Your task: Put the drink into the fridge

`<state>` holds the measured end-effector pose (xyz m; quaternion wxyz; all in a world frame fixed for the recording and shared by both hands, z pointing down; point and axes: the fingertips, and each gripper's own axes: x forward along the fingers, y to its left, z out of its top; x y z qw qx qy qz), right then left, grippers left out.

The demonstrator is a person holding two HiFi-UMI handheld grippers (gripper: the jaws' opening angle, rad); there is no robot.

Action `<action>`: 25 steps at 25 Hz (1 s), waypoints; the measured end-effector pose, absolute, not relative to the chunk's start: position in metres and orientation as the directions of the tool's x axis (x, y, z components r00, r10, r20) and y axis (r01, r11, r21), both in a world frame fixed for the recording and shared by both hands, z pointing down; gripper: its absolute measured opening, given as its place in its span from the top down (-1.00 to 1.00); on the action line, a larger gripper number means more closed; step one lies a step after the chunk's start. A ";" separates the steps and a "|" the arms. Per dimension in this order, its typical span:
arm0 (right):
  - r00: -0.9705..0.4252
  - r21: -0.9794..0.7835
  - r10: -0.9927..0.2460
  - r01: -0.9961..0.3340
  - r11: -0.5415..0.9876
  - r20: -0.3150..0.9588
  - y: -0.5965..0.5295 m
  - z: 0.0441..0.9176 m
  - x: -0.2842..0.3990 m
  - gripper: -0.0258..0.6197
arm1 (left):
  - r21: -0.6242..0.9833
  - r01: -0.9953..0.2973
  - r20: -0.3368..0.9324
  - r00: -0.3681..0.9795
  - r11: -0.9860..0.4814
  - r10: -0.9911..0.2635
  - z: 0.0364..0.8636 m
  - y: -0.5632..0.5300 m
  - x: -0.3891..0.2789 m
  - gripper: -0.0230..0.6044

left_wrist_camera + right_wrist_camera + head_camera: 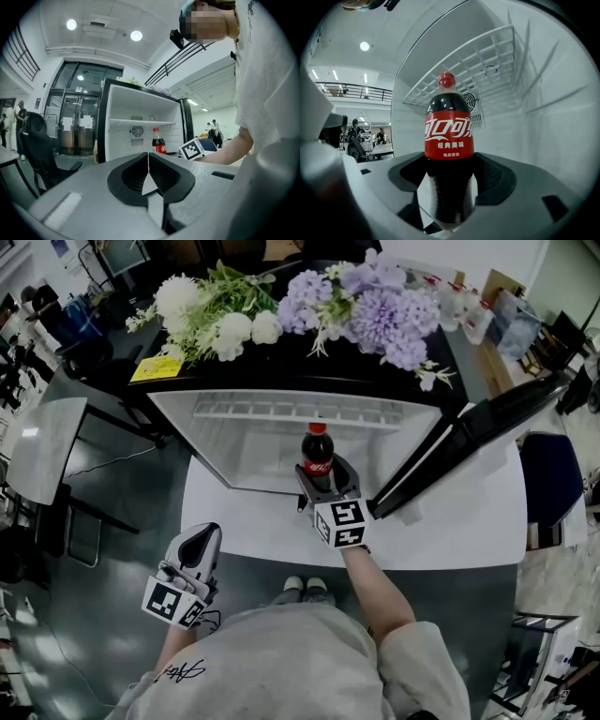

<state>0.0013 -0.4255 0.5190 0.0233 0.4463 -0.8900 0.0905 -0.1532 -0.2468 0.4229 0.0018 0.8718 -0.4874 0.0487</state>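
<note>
Your right gripper (pixel 450 187) has its fingers closed on the lower body of the cola (pixel 449 140), which stands upright at the front edge of the open fridge (pixel 244 451), below the wire shelf (pixel 464 70). The fridge sits at the far edge of the white worktop (pixel 253 531), its door (pixel 469 451) swung out to the right. Your left gripper (pixel 148 176) hangs off the worktop's near left corner, fingers pressed together on nothing.
</note>
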 end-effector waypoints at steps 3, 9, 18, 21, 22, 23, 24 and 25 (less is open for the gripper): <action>-0.591 -0.145 -0.797 -0.805 0.575 0.125 -0.434 0.525 0.002 0.01 | -0.040 -0.863 0.090 0.499 -0.504 -0.862 0.424 -0.244 -0.160 0.90; -0.573 -0.181 -0.809 -0.816 0.548 0.133 -0.455 0.532 0.001 0.01 | -0.046 -0.881 0.103 0.465 -0.472 -0.879 0.426 -0.240 -0.172 0.90; -0.567 -0.157 -0.812 -0.822 0.547 0.137 -0.481 0.535 -0.006 0.01 | -0.057 -0.890 0.118 0.444 -0.453 -0.888 0.426 -0.238 -0.179 0.89; -0.565 -0.146 -0.813 -0.824 0.548 0.139 -0.488 0.535 -0.008 0.01 | -0.061 -0.893 0.120 0.438 -0.447 -0.891 0.426 -0.238 -0.181 0.90; -0.564 -0.146 -0.814 -0.824 0.547 0.137 -0.491 0.535 -0.009 0.01 | -0.061 -0.893 0.120 0.436 -0.445 -0.892 0.426 -0.239 -0.182 0.90; -0.563 -0.146 -0.816 -0.825 0.546 0.134 -0.494 0.534 -0.009 0.01 | -0.060 -0.894 0.120 0.435 -0.444 -0.893 0.426 -0.239 -0.182 0.90; -0.561 -0.144 -0.817 -0.827 0.544 0.132 -0.496 0.534 -0.010 0.01 | -0.059 -0.895 0.121 0.434 -0.443 -0.893 0.426 -0.239 -0.183 0.90; -0.559 -0.140 -0.819 -0.828 0.543 0.130 -0.499 0.533 -0.011 0.01 | -0.059 -0.894 0.122 0.434 -0.443 -0.893 0.426 -0.239 -0.182 0.90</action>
